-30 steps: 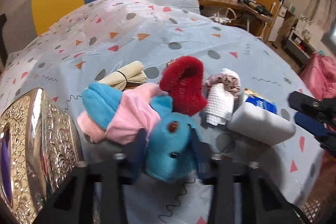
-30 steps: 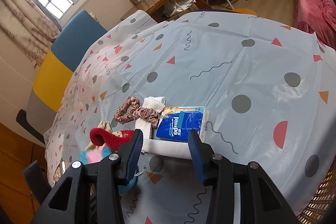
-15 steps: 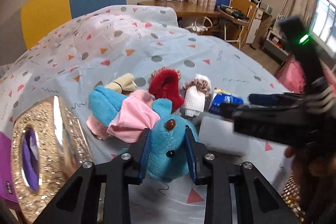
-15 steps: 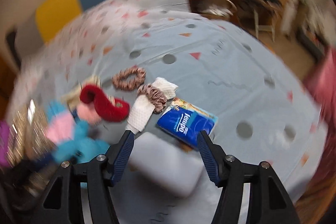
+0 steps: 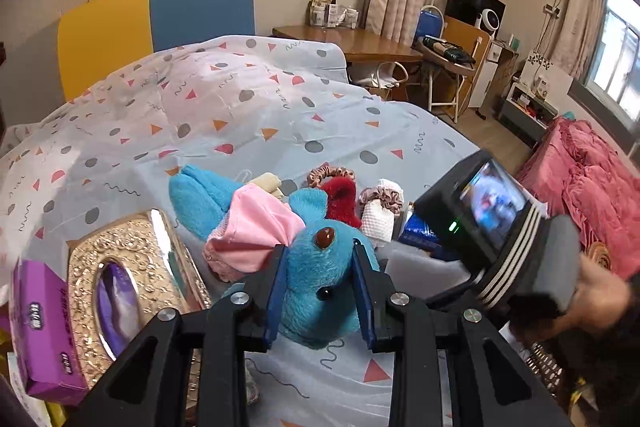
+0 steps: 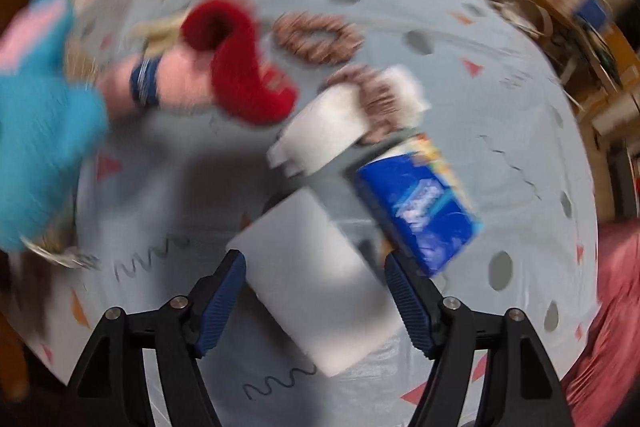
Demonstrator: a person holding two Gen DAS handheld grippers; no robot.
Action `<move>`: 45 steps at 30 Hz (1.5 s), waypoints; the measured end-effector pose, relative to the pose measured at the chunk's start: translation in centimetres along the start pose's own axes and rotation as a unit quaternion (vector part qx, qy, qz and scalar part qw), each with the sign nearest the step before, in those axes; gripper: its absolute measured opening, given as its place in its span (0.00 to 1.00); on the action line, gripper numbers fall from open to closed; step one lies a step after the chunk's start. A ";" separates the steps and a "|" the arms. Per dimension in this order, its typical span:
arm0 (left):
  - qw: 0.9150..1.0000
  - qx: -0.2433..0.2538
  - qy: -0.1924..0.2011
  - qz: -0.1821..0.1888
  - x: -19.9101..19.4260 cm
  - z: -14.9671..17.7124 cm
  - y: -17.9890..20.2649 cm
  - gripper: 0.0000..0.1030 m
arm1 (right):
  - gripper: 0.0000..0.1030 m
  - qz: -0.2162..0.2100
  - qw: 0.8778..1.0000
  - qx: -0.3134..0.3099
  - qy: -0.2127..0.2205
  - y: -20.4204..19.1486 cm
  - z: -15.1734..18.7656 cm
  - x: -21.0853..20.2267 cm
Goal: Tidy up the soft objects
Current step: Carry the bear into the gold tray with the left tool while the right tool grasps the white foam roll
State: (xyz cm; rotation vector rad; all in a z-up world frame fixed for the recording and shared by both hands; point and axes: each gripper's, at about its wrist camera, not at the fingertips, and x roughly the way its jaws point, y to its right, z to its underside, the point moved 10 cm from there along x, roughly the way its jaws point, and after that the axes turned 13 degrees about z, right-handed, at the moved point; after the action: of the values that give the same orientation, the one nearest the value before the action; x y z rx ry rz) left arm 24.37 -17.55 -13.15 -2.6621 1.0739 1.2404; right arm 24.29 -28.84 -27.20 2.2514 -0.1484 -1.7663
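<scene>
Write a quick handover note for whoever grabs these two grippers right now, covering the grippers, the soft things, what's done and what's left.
Left gripper: shut on the blue plush toy, lifted off the bedspread.
Right gripper: open, jaws just widening, above the white sponge block, not pressing it.
Red sock, scrunchie, rolled cloth and tissue pack lie loose.
Done: plush picked up. Left: place it, then the rest.

Gold embossed tissue box, purple carton beside it, blue-and-yellow headboard, wooden desk, pink bedding
</scene>
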 end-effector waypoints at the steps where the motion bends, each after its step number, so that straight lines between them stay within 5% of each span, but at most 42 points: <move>1: 1.000 -0.002 0.004 0.001 -0.4 -0.4 -0.2 0.30 | 0.73 0.000 1.000 -0.013 -0.003 -0.5 0.2 0.2; 2: 1.000 -0.004 0.009 0.000 -0.8 -0.8 -0.4 0.30 | 0.70 0.005 1.000 -0.013 -0.002 -0.6 0.2 0.3; 6: 0.999 -0.010 0.033 -0.012 -2.8 -3.2 -1.8 0.30 | 0.31 -0.002 1.000 0.001 -0.004 -1.7 0.5 0.7; 12: 0.993 -0.044 0.089 -0.067 -8.2 -6.7 -7.8 0.30 | 0.26 -0.015 0.999 0.039 0.006 -2.4 0.6 0.3; 17: 0.980 -0.097 0.121 -0.122 -13.7 -5.9 -15.2 0.30 | 0.27 -0.037 0.997 0.064 0.001 -1.6 0.8 0.4; 26: 0.951 -0.188 0.136 -0.203 -22.1 3.3 -25.6 0.30 | 0.27 -0.026 0.998 0.057 0.004 -2.1 0.8 -0.2; 34: 0.933 -0.242 0.129 -0.235 -26.0 13.5 -28.2 0.31 | 0.28 -0.032 0.997 0.065 0.002 -1.8 0.3 0.6; 38: 0.929 -0.258 0.129 -0.230 -26.5 17.5 -26.8 0.31 | 0.28 -0.027 0.997 0.068 0.003 -1.7 0.4 0.5; 45: 0.938 -0.271 0.106 -0.190 -23.8 21.7 -23.1 0.31 | 0.28 -0.015 0.998 0.062 0.006 -2.2 0.3 0.4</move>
State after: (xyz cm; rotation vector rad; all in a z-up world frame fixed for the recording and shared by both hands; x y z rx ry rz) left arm 12.76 20.09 -17.88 -3.2446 0.1902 1.3348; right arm 23.92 -26.86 -28.29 2.3616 -0.2278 -1.8052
